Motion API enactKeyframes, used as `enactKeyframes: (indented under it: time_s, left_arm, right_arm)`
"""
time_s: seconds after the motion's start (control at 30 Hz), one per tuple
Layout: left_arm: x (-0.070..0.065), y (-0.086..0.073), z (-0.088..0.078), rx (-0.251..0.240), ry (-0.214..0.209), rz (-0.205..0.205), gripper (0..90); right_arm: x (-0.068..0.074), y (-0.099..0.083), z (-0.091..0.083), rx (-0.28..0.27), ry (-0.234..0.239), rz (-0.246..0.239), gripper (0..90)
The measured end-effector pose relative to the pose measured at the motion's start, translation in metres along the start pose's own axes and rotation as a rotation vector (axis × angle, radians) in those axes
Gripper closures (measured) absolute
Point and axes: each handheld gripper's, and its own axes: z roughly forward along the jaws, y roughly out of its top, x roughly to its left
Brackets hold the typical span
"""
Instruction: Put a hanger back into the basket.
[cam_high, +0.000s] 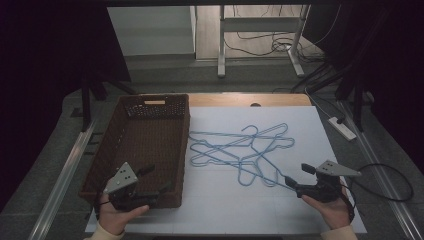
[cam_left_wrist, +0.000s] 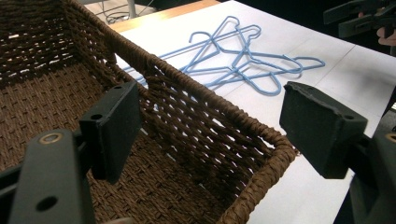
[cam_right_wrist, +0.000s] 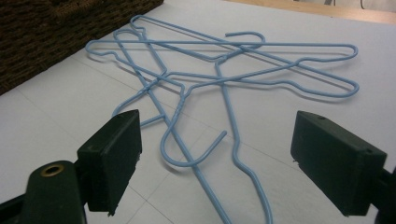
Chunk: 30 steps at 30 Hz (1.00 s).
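We hold both grippers low at the near side of the table, and both sets of jaws stand wide apart with nothing between them. The left gripper (cam_high: 152, 182) hovers over the near corner of the woven basket (cam_left_wrist: 196, 100), its two pads straddling the basket's right wall, one over the woven floor and the other out over the white sheet (cam_high: 300, 125). The right gripper (cam_high: 299, 175) points at the tangle of blue wire hangers (cam_right_wrist: 224, 70), which lies just ahead of its jaws on the sheet, beside the basket and apart from it. The nearest hook (cam_right_wrist: 187, 156) curls almost midway between the right jaws, with a long straight wire running down past it.

We judge these hangers light and stiff but springy, and their smooth coating looks slippery. They are interlocked, so lifting one will likely drag its neighbours. Thin wire lying flat on the sheet gives the pads little to bite on. We would take hold where the wire twists below a hook, or at that near hook itself, closing across the wire rather than along it.
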Motion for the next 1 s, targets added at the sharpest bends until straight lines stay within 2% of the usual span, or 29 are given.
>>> enactKeyframes:
  time_s: [0.6, 0.83, 1.0]
  left_arm:
    - [-0.001, 0.001, 0.002, 0.011, -0.018, 0.005, 21.9]
    - [-0.002, 0.001, 0.004, 0.021, -0.023, 0.008, 22.1]
    - [-0.001, -0.001, 0.005, 0.026, -0.023, 0.01, 22.5]
  right_arm:
    - [0.003, 0.003, 0.005, 0.069, -0.029, -0.013, 21.8]
    - [0.006, 0.007, 0.006, 0.084, -0.022, -0.029, 23.1]
    - [0.006, 0.011, 0.008, 0.093, -0.021, -0.015, 24.0]
